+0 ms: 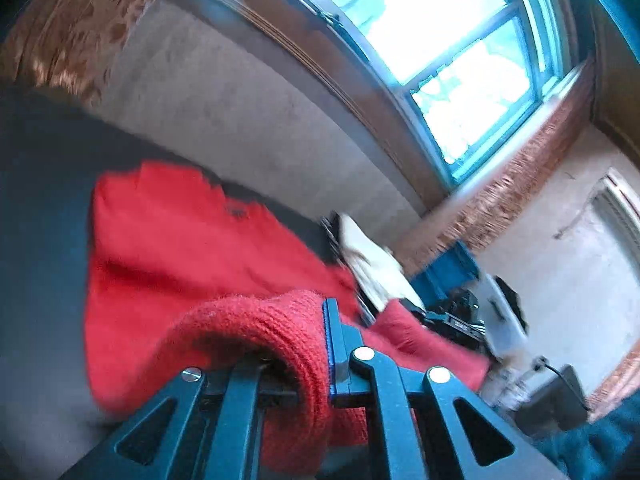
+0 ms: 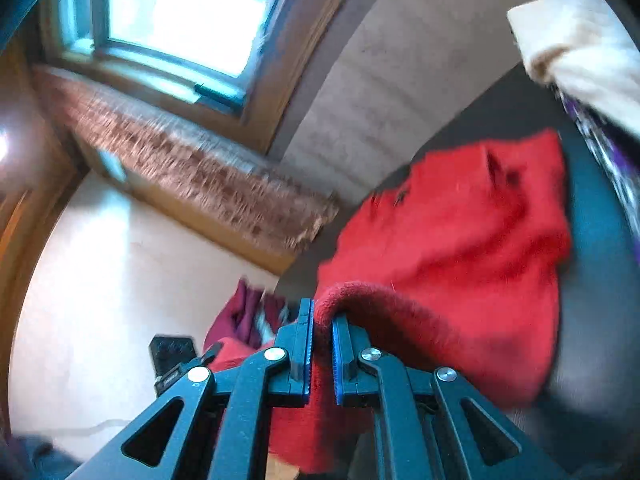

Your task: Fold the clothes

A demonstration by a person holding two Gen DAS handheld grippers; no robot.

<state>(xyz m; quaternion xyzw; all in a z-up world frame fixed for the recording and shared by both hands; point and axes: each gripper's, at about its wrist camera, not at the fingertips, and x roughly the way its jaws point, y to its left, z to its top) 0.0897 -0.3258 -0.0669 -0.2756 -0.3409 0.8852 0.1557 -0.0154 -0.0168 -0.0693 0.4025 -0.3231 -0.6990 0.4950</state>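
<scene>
A red knitted sweater (image 1: pixel 188 248) hangs lifted over a dark surface (image 1: pixel 44 184), stretched between both grippers. My left gripper (image 1: pixel 316 344) is shut on a ribbed edge of the sweater, which drapes over its left finger and hides that finger. In the right wrist view the same red sweater (image 2: pixel 460 232) spreads to the right. My right gripper (image 2: pixel 320 340) is shut on another rolled edge of it, the knit pinched between the two blue pads (image 2: pixel 307 344). In the left wrist view the right gripper's dark body (image 1: pixel 460 320) shows at the sweater's far end.
A cream folded garment (image 1: pixel 372 260) lies past the sweater on the dark surface (image 2: pixel 600 216); it is the cream garment (image 2: pixel 580 48) at upper right. A dark red garment (image 2: pixel 248 316) and a black box (image 2: pixel 172 350) sit below on the pale floor (image 2: pixel 100 272). A window (image 1: pixel 452 40) and brick sill (image 2: pixel 180 168) lie ahead.
</scene>
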